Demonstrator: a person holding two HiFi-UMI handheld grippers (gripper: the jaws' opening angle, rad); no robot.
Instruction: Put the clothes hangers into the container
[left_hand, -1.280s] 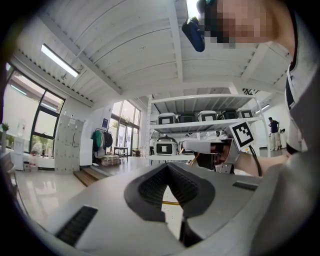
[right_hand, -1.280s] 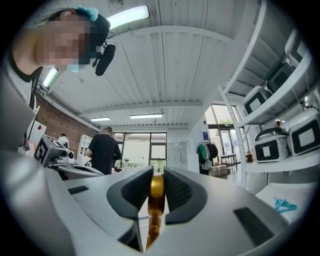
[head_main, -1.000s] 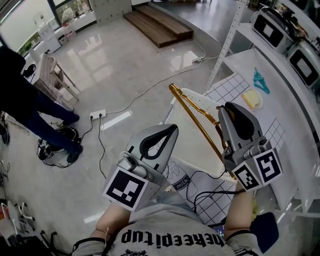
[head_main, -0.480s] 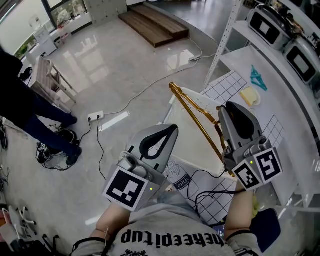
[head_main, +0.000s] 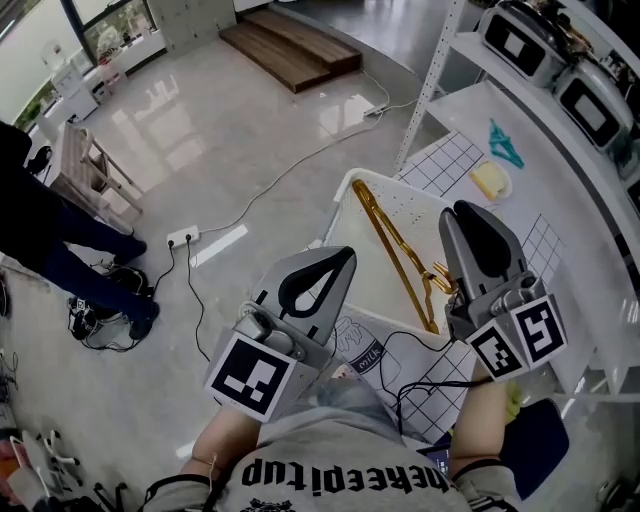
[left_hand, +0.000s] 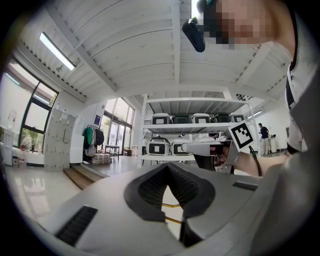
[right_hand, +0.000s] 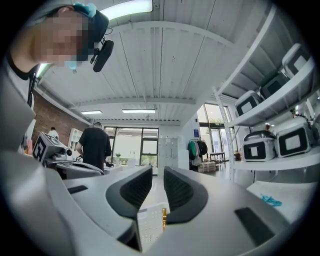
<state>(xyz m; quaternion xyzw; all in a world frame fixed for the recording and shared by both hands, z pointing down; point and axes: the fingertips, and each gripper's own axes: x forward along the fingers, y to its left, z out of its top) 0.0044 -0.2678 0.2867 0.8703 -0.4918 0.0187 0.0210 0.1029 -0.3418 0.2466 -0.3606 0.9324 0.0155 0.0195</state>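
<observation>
Gold hanger (head_main: 383, 228) lies inside white container (head_main: 372, 282) on grid-mat surface (head_main: 445, 165). Left gripper (head_main: 343, 256) jaws together, empty. Right gripper (head_main: 472, 212) jaws slightly apart, empty. Glossy floor (head_main: 230, 120), trailing cable (head_main: 300, 165).

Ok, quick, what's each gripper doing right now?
Left gripper: shut, empty.
Right gripper: open, empty; the hanger lies in the container.
</observation>
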